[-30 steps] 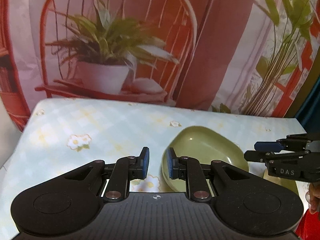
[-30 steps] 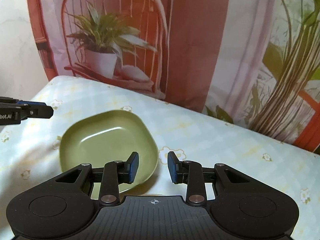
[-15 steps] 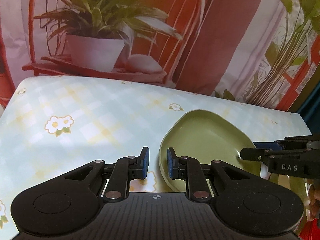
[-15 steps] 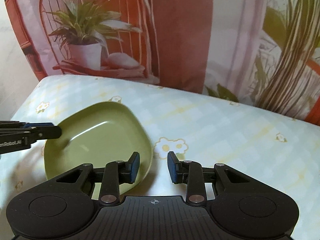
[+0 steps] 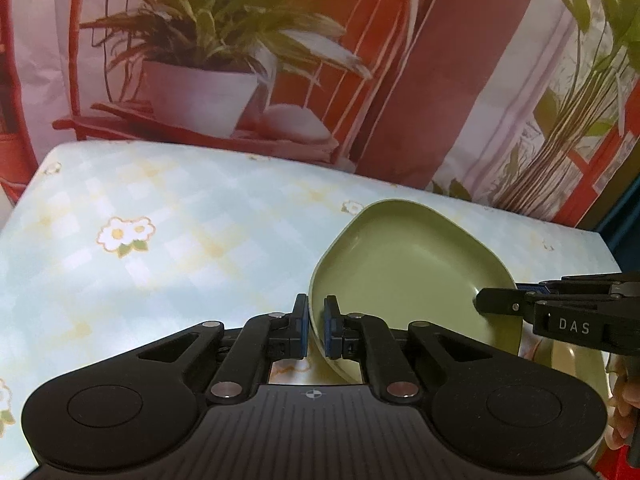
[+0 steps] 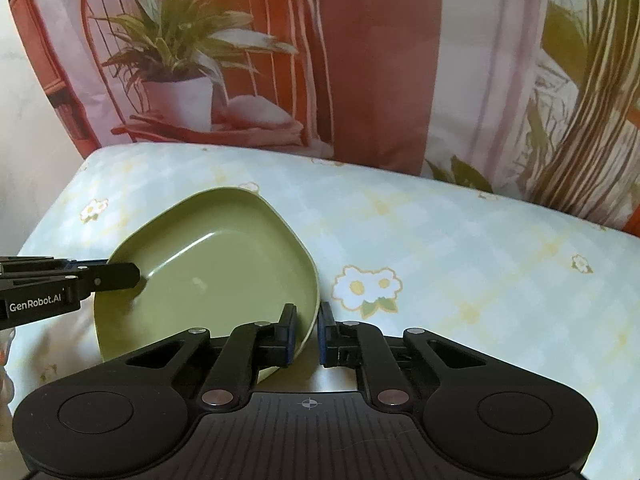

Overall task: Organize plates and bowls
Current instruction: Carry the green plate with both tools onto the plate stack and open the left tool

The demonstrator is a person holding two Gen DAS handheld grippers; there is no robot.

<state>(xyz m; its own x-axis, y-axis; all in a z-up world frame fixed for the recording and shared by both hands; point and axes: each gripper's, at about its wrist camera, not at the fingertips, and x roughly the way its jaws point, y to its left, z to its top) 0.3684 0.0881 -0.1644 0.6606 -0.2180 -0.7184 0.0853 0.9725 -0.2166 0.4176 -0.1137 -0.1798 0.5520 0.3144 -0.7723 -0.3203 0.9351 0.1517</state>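
A green squarish bowl is lifted and tilted above the flowered tablecloth. My left gripper is shut on its left rim. My right gripper is shut on its right rim, with the rim between the blue pads. The bowl also shows in the right wrist view. In the left wrist view the right gripper comes in from the right at the bowl's far edge. In the right wrist view the left gripper comes in from the left. A second green dish lies below at the right, mostly hidden.
The table has a pale blue and yellow checked cloth with daisy prints. A backdrop printed with a potted plant and red chair hangs right behind the table's far edge. The table's right corner is near.
Both grippers have closed onto the bowl's rim, left side and right side. The bowl has tilted and risen off the cloth. Both cameras have moved closer to the table.
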